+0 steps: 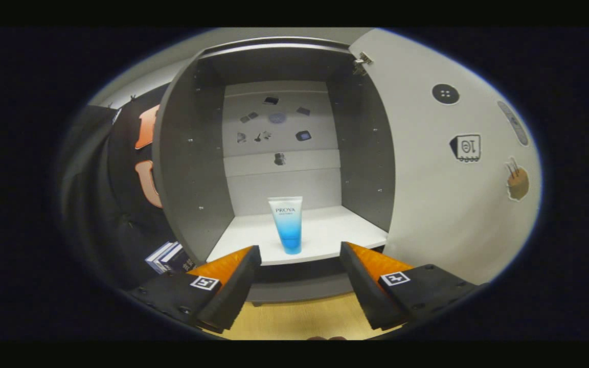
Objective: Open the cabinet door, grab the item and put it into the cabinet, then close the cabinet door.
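Cabinet (192,168) is standing open, one unit, grey inside, with its door (443,204) swinging wide to the right. One white shelf (335,232) is sitting low in it, near edge facing the gripper. Back wall is carrying a scatter of small stickers; door is carrying a few more, too small to count reliably.

One tube (286,224) is standing upright on its cap, on the shelf close to the near edge, roughly centred between the side walls.

Gripper (299,266) is hanging just in front of the shelf edge, jaws spread wide and gripping nothing; tube is sitting just beyond them, in line with the gap. Wooden bench top (294,319) is showing under the jaws.

Judgement: item is looking placed, so the placing step is ending. Closing is remaining. Next move is calling for backing clear of the shelf, swinging right to the door's free edge and pushing it shut without clipping the tube.
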A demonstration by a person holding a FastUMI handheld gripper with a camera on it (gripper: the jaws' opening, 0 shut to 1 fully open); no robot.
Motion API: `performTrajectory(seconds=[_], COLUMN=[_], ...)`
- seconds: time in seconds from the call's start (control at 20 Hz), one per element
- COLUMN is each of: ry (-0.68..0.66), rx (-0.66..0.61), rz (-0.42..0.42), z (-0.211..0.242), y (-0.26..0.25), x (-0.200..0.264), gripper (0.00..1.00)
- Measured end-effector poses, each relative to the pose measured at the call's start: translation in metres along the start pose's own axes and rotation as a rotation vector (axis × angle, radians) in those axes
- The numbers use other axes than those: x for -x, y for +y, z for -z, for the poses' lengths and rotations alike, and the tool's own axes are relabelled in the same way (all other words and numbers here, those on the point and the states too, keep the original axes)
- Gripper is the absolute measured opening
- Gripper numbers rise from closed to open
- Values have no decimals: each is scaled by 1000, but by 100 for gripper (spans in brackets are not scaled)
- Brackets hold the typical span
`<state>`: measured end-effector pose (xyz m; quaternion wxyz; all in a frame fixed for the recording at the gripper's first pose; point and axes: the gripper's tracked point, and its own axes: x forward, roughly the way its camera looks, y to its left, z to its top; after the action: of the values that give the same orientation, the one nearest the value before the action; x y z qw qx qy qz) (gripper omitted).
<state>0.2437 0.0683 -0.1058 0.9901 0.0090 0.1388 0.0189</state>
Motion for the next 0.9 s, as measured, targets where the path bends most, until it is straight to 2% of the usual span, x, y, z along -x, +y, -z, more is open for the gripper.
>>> performTrajectory(seconds=[0.35, 0.7, 0.9], ry=[-88, -137, -142], rx=[39, 69, 76], rz=[-31, -66, -42], z=[-3, -5, 8], y=[-13, -27, -57], x=[112, 204, 250], gripper=[99, 99, 97])
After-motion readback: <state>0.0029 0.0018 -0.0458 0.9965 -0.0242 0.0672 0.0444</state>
